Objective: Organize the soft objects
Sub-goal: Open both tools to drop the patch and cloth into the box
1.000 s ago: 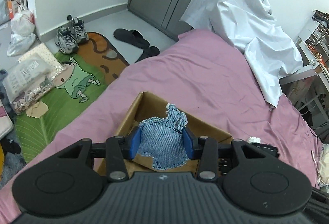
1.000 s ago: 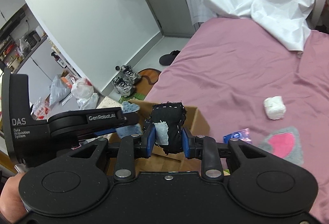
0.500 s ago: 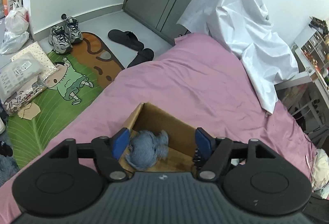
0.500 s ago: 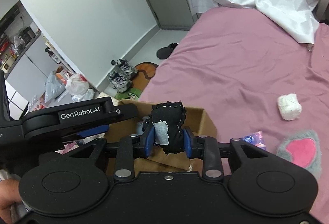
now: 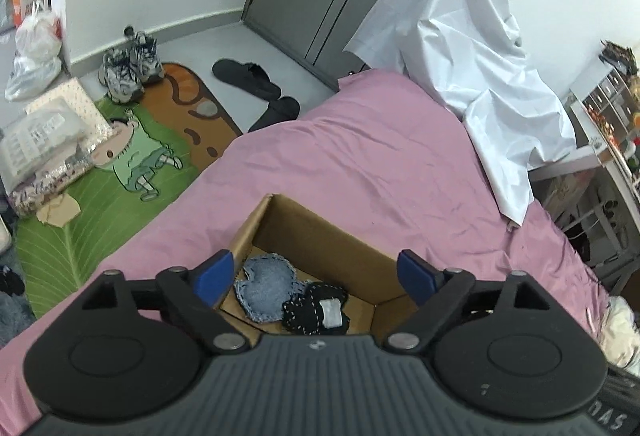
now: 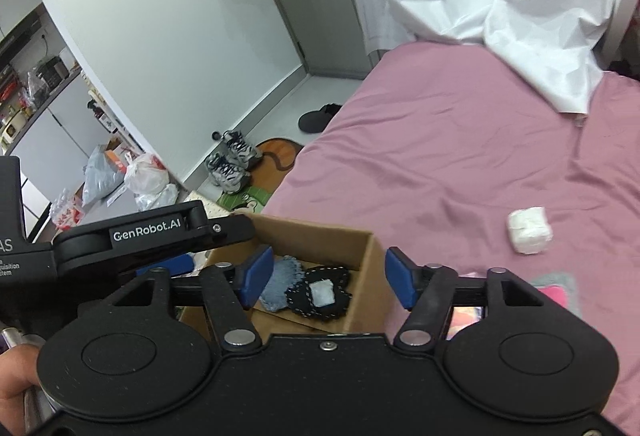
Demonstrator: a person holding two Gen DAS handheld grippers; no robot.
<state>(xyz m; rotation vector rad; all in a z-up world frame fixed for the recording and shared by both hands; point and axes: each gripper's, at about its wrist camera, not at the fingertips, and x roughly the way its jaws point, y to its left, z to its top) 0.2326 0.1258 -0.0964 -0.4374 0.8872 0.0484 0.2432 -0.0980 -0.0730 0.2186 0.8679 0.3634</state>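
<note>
A brown cardboard box (image 5: 320, 232) (image 6: 360, 272) sits on the pink bed. On its floor lie a blue denim patch (image 5: 266, 286) (image 6: 280, 286) and a black stitched patch (image 5: 316, 310) (image 6: 322, 296) with a pale square on it. My left gripper (image 5: 316, 274) hovers over the box, jaws opening wide, nothing between its pads. Beside it, my right gripper (image 6: 329, 282) is also above the box with its jaws opening, and both patches lie free below. The left gripper's body (image 6: 148, 236) shows in the right wrist view.
On the bed to the right lie a white soft cube (image 6: 529, 230) and a grey patch with a pink heart (image 6: 556, 292). A white sheet (image 5: 472, 47) drapes at the bed's far end. Sneakers (image 5: 126, 69), slippers (image 5: 248, 75), a green rug (image 5: 100, 195) and bags lie on the floor left.
Both grippers have opened. The denim patch dropped from the left gripper into the box, then the black patch fell from the right gripper beside it.
</note>
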